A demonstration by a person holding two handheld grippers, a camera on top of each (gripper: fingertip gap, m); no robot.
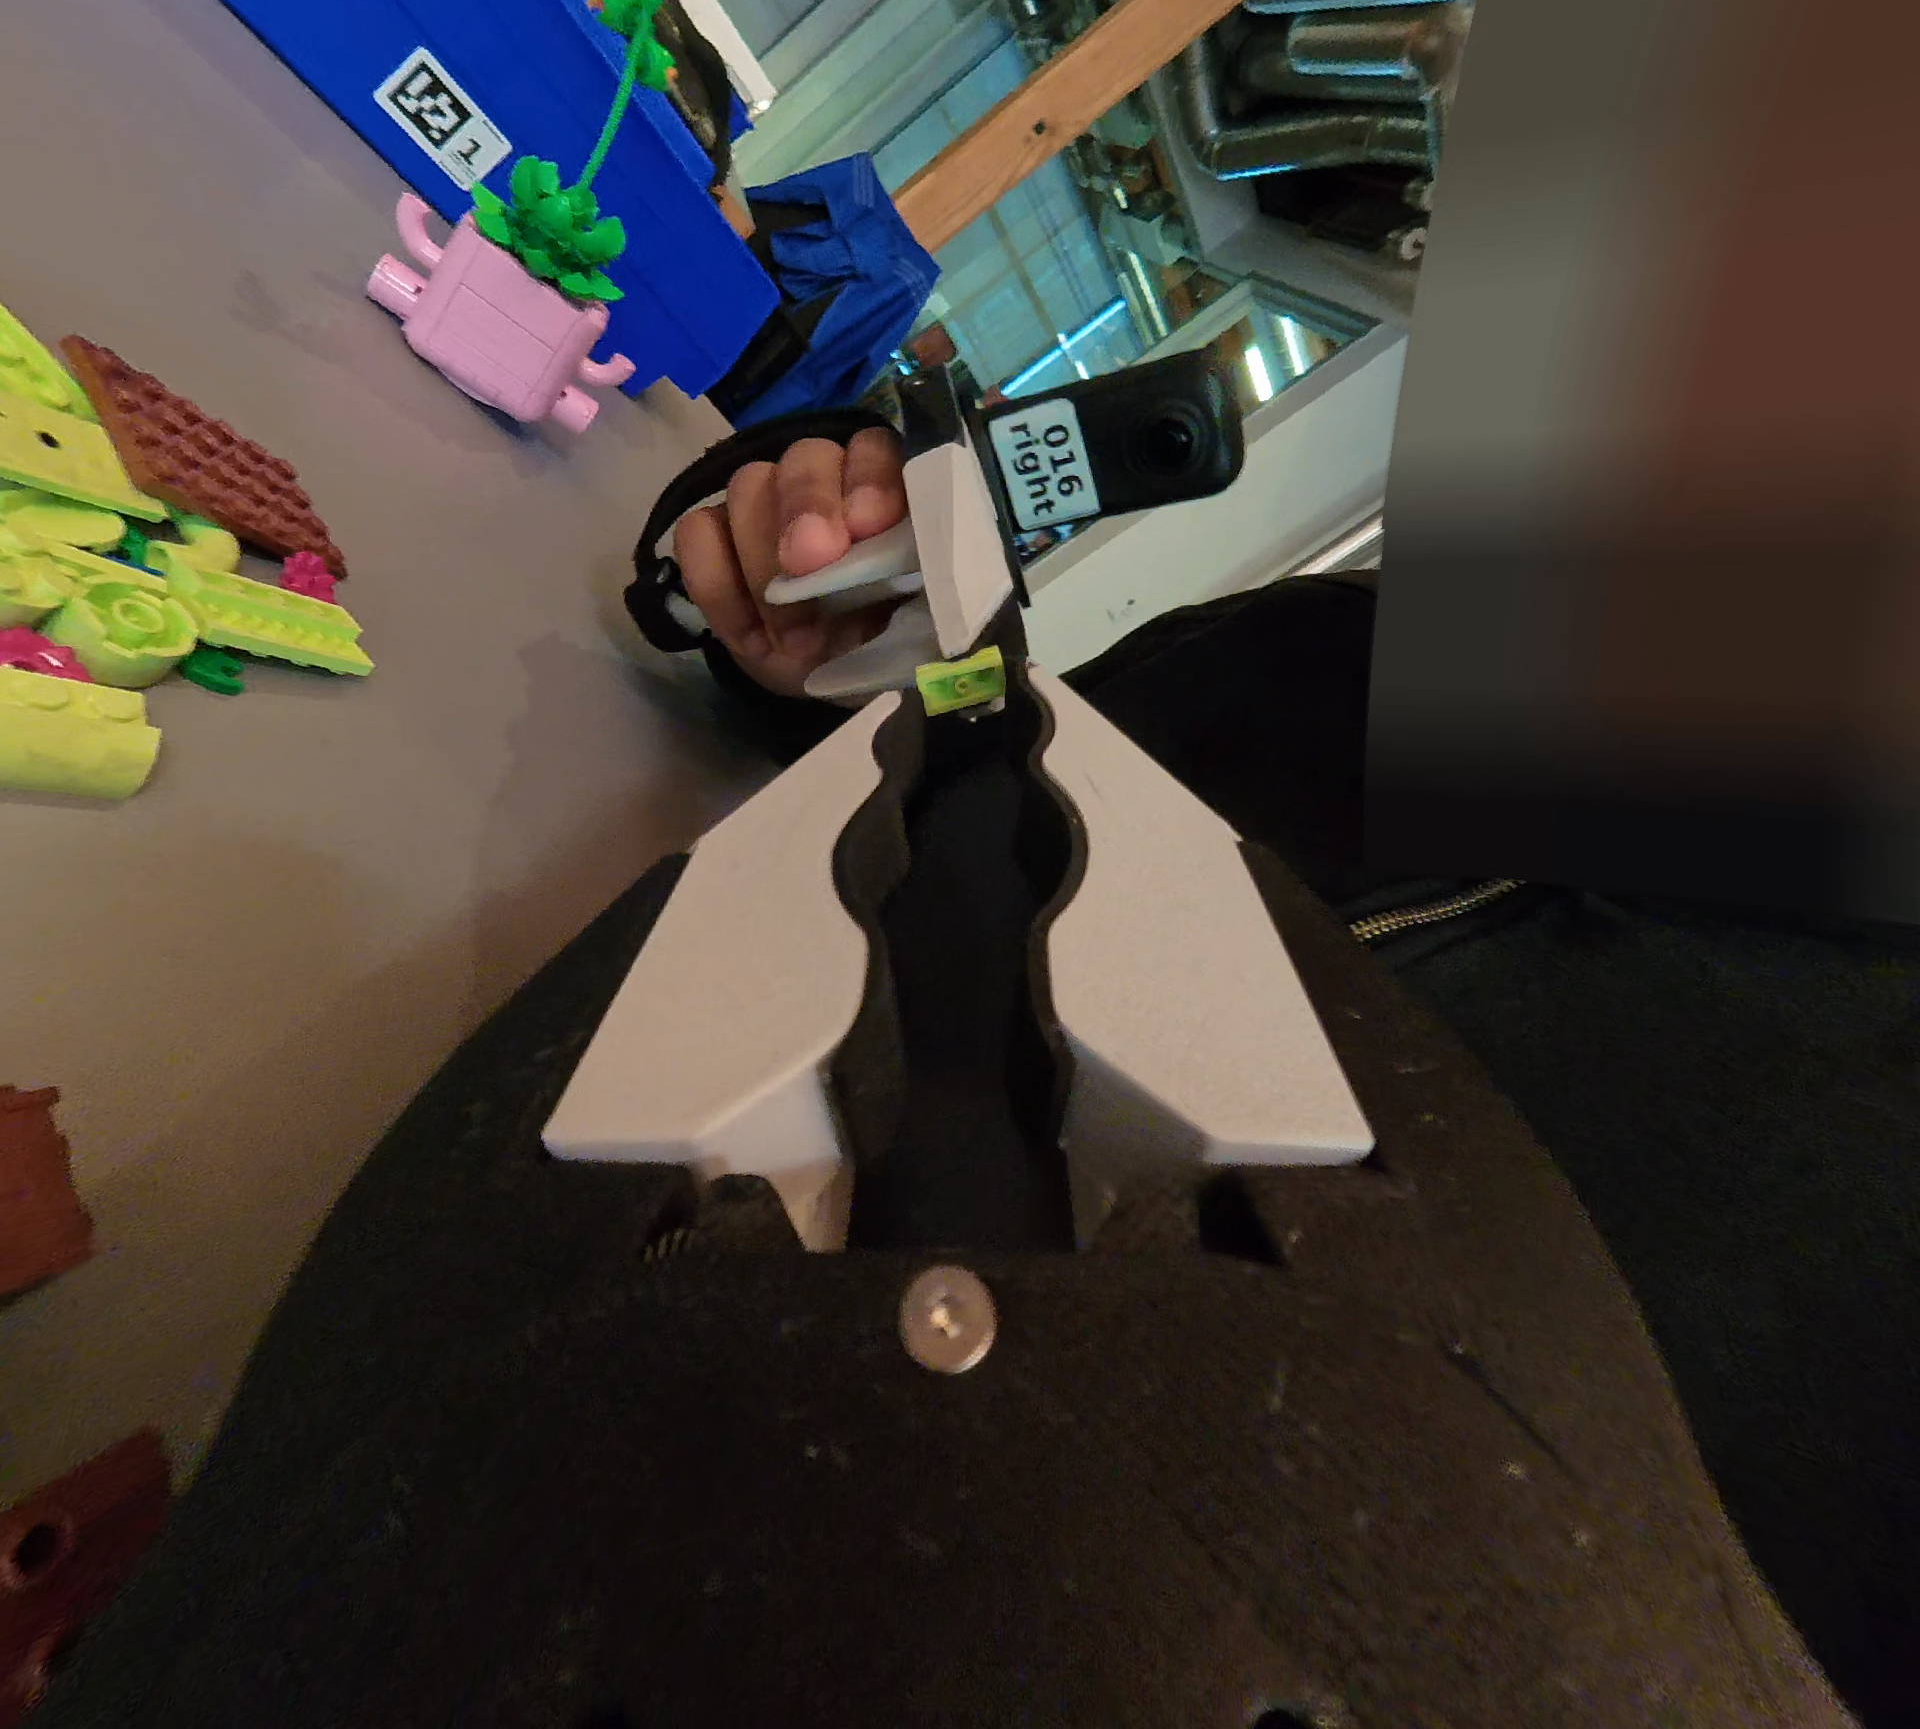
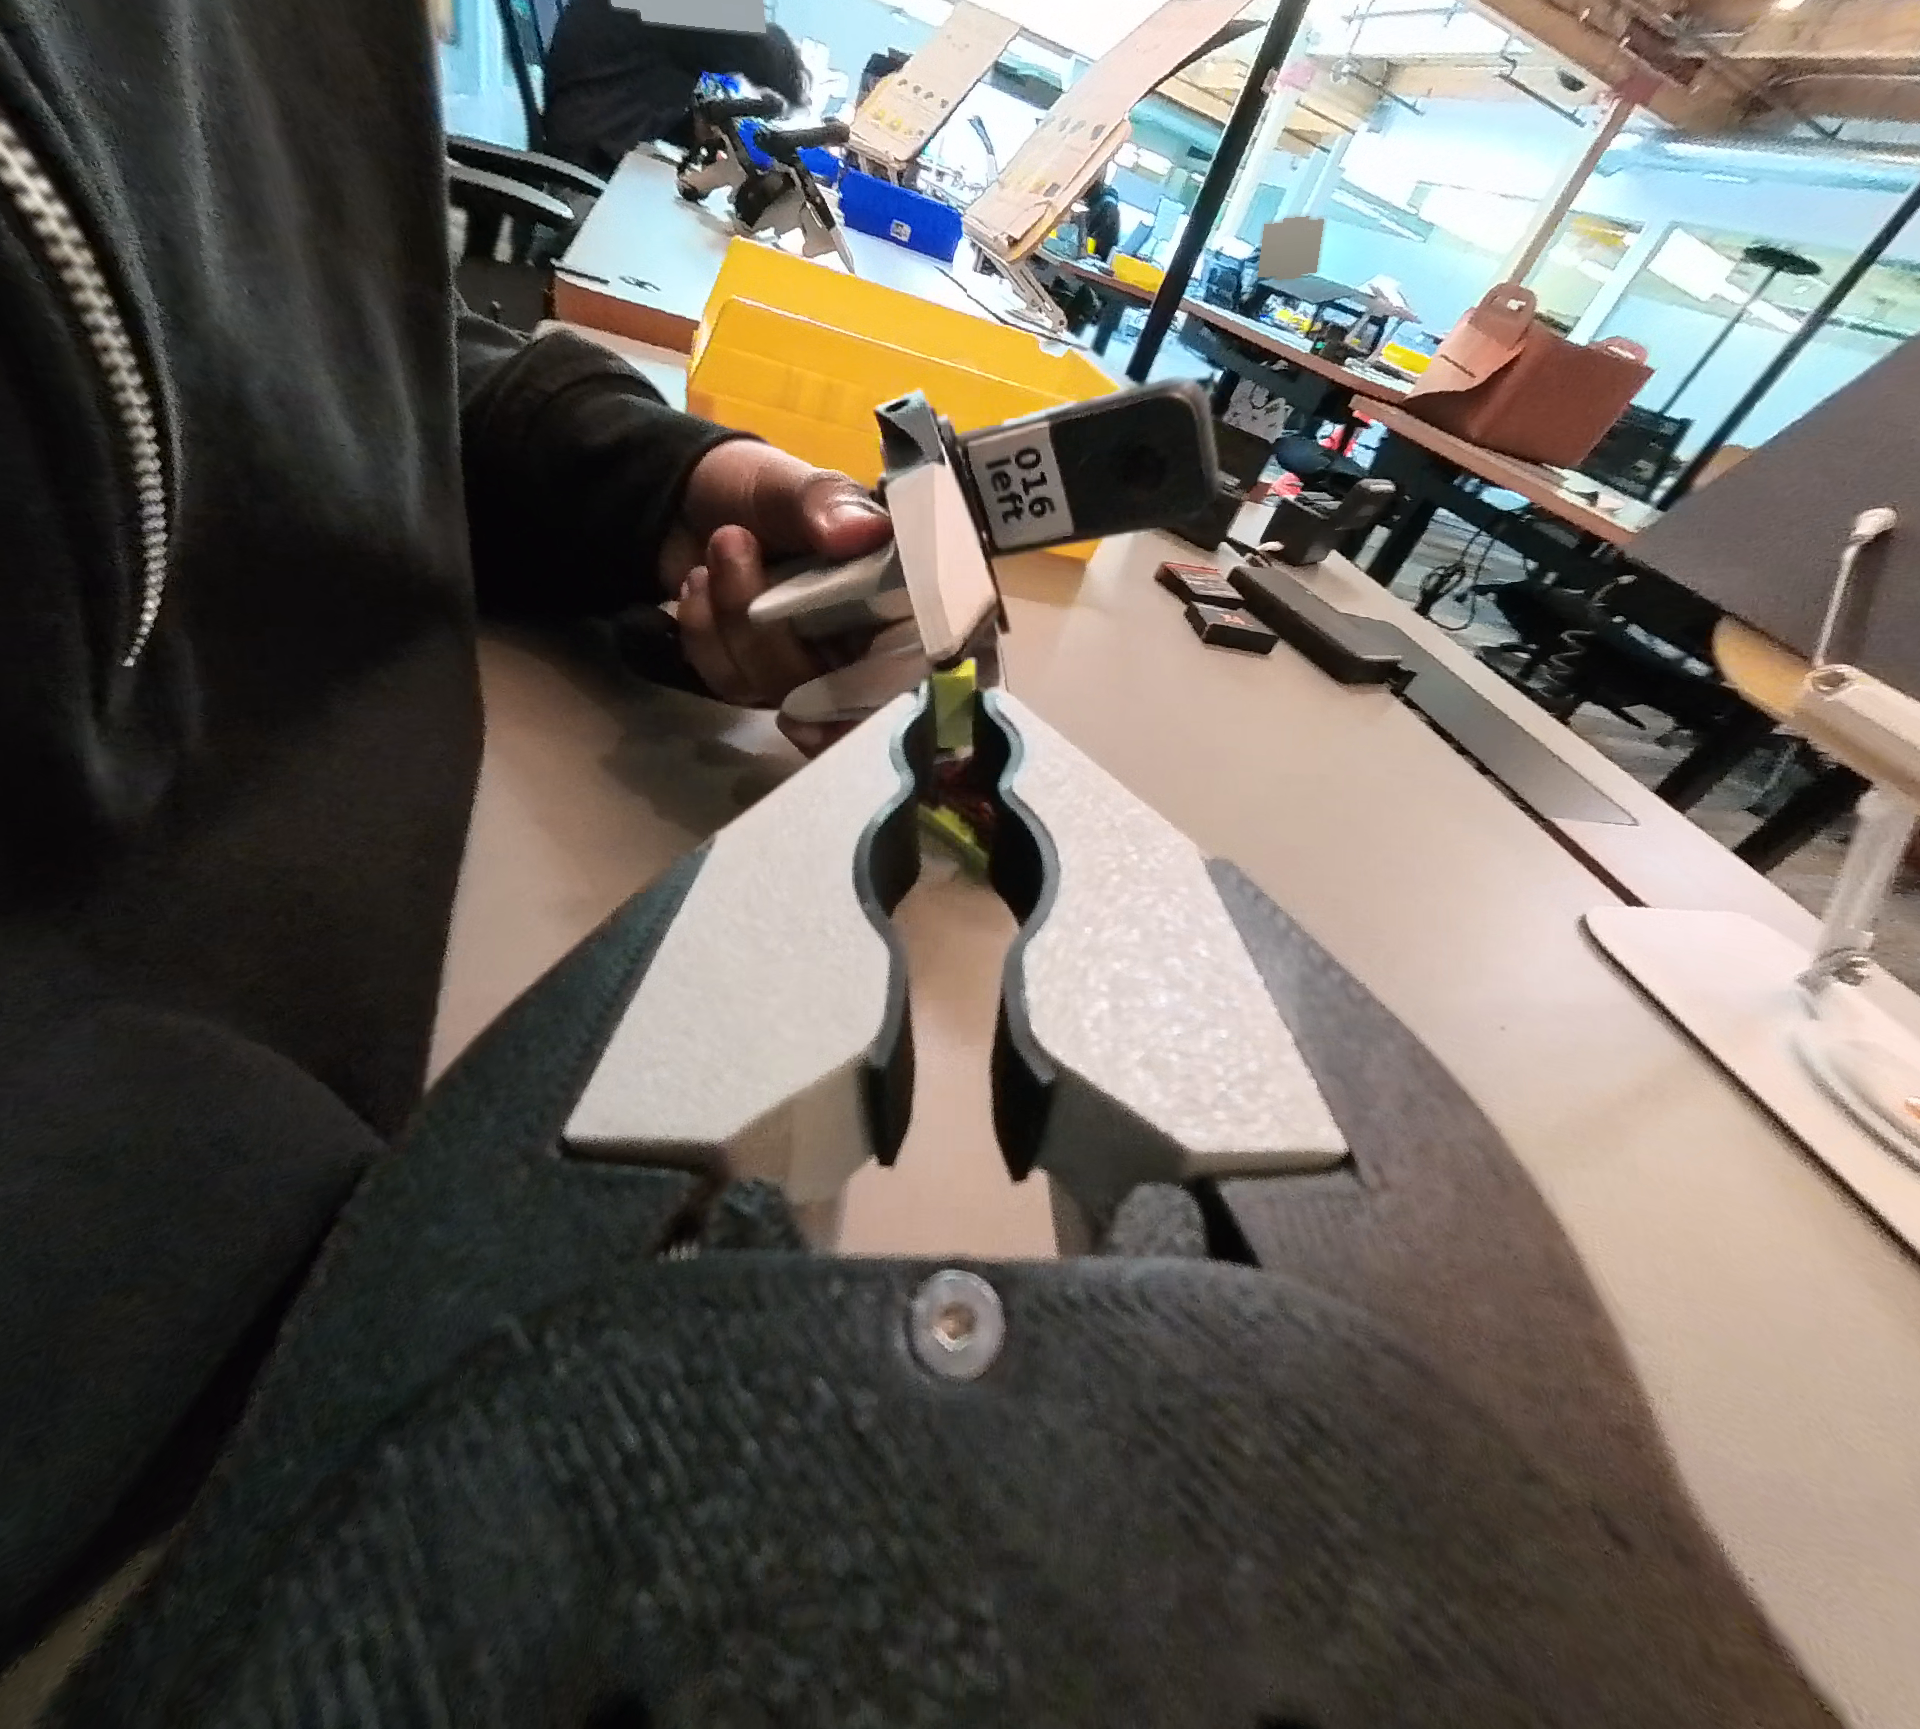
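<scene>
Above the grey table (image 1: 312,900), both grippers meet tip to tip, the left gripper (image 1: 961,692) and right gripper (image 2: 956,703) each clenched on one small lime brick (image 1: 961,680), held up for alignment.

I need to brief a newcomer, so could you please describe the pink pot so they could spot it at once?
Find the blue bin at the far edge of the grey table. The pink pot lies tipped beside it, apart from the lime bricks. It alone is pink, with green leaves and a thin green stem.

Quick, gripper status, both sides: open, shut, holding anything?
Left gripper: shut on a small lime-green brick.
Right gripper: shut on the same lime-green brick, tip to tip.
</scene>
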